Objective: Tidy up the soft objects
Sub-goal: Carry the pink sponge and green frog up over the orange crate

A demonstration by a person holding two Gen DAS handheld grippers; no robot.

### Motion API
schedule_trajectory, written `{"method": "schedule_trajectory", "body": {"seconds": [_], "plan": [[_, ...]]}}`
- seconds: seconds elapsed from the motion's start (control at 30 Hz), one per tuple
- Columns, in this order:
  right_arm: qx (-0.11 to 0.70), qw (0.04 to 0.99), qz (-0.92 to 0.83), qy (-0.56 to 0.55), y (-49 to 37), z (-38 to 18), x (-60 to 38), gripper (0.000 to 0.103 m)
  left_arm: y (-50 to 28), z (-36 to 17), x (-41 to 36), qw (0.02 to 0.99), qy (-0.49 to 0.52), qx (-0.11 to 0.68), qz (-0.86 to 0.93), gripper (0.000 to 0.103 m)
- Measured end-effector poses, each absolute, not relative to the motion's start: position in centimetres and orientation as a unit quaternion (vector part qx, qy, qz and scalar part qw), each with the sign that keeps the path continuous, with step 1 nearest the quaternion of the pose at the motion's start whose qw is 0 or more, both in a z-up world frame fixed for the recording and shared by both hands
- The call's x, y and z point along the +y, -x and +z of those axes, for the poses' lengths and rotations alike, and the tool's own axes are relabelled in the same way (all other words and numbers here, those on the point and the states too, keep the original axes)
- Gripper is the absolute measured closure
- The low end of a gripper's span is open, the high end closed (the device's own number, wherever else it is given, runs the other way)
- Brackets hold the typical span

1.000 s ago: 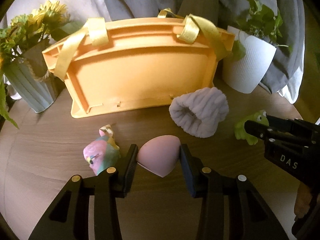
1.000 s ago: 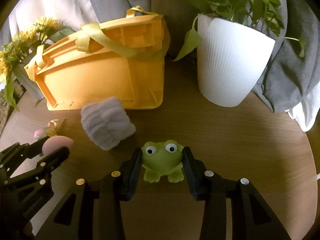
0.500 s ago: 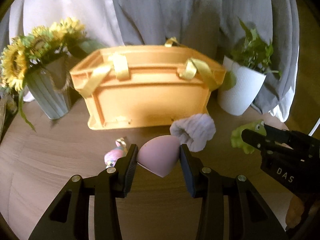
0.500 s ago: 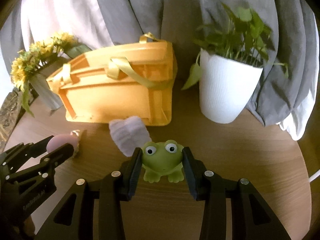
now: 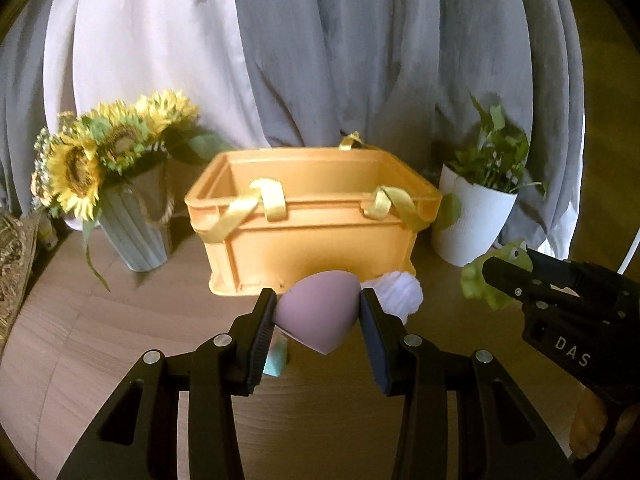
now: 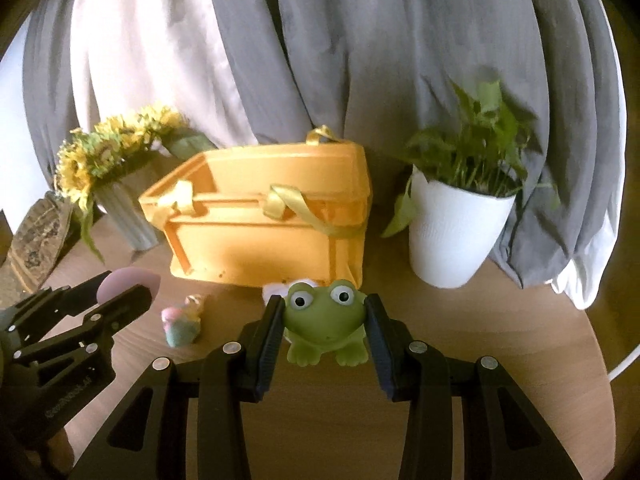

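1. Two hand-held grippers, both loaded and raised above the round wooden table [image 6: 500,344], in front of the orange plastic crate [image 5: 312,236].
2. Left gripper [image 5: 318,312]: jaws partly closed on a pink teardrop-shaped sponge [image 5: 316,316], one pad pressing each side, pointed end toward the camera. The sponge hangs clear of the tabletop, in front of the crate's near wall.
3. Right gripper [image 6: 325,320]: jaws partly closed on a green frog toy [image 6: 324,320], clamped at the sides of its head, feet dangling below the pads. It sits off the crate's near right corner.
4. Orange plastic crate: open-topped, upright on the table; yellow ribbon handles [image 5: 272,200] draped over its near rim. What lies inside cannot be told.
5. White fluffy cloth item [image 5: 400,292]: on the table against the crate's near wall, mostly hidden behind the held sponge.
6. Small pastel toy [image 6: 182,320], pink and blue-green: on the table in front of the crate, toward its left end.
7. Sunflower bouquet in a ribbed pale vase [image 5: 128,236]: left of the crate.
8. Leafy plant in a white pot [image 6: 456,232]: right of the crate.
9. Grey and white curtains [image 6: 360,48]: behind the crate.
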State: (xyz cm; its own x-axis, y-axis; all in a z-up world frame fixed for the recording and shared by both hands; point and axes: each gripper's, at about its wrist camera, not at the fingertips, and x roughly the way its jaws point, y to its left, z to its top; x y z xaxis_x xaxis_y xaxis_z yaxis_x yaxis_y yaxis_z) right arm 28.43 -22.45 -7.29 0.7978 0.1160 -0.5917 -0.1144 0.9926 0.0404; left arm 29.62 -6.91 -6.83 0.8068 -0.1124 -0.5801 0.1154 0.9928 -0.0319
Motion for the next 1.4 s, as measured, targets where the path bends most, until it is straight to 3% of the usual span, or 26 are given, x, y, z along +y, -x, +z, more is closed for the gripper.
{"method": "schedule_trajectory", "body": {"seconds": [0.73,1.4], "plan": [[0.203,0.976,0.074,-0.009,-27.7,-0.9,-21.4,0.061,-28.8,-0.2,-5.7,0.980,-0.018,0.191,-0.045,0.061],[0.133,0.988,0.080,-0.012,-30.6,2.9,-20.6,0.061,-32.1,3.8,-4.9,0.991,-0.030,0.133,-0.019,0.061]]}}
